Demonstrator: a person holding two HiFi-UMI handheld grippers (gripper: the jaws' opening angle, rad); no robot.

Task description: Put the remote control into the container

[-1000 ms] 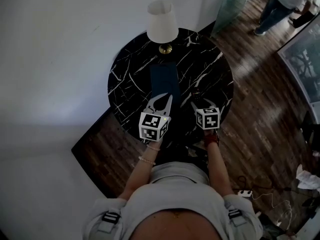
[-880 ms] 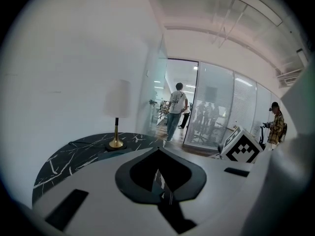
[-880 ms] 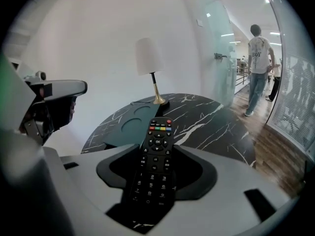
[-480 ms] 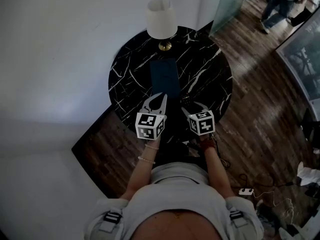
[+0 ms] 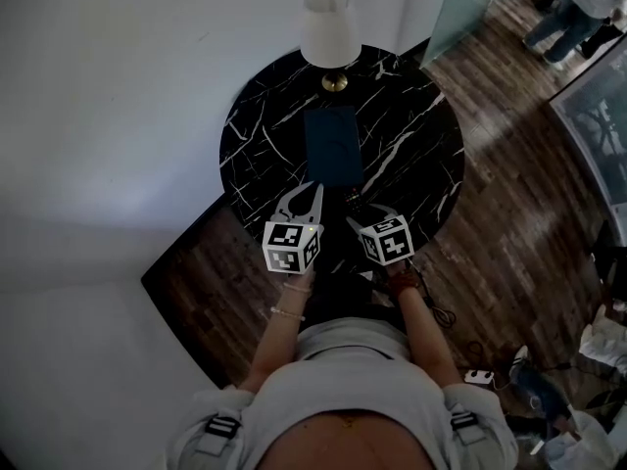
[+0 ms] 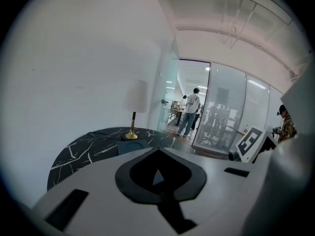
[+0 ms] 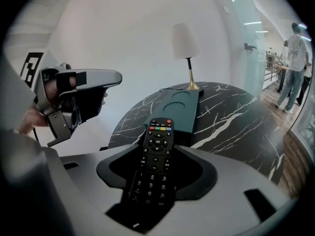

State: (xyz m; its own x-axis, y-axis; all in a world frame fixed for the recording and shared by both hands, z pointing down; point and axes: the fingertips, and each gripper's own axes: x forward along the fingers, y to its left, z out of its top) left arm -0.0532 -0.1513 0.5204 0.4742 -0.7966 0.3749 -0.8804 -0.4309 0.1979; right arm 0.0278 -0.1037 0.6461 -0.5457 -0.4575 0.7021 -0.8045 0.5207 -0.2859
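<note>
The remote control [image 7: 156, 154] can hardly be made out in the dim head view, dark against the black marble worktop [image 5: 416, 155]. In the right gripper view its lower end is sunk out of sight. The right gripper [image 7: 157, 149] has its fingers pinching the remote by its sides. The button end points at the teal container [image 7: 183, 107] (a round recess shows on top). The left gripper [image 6: 157, 150] has its fingers pressed together on nothing.

Only "OK" can be read, on a round key of the remote control [image 7: 155, 166]
</note>
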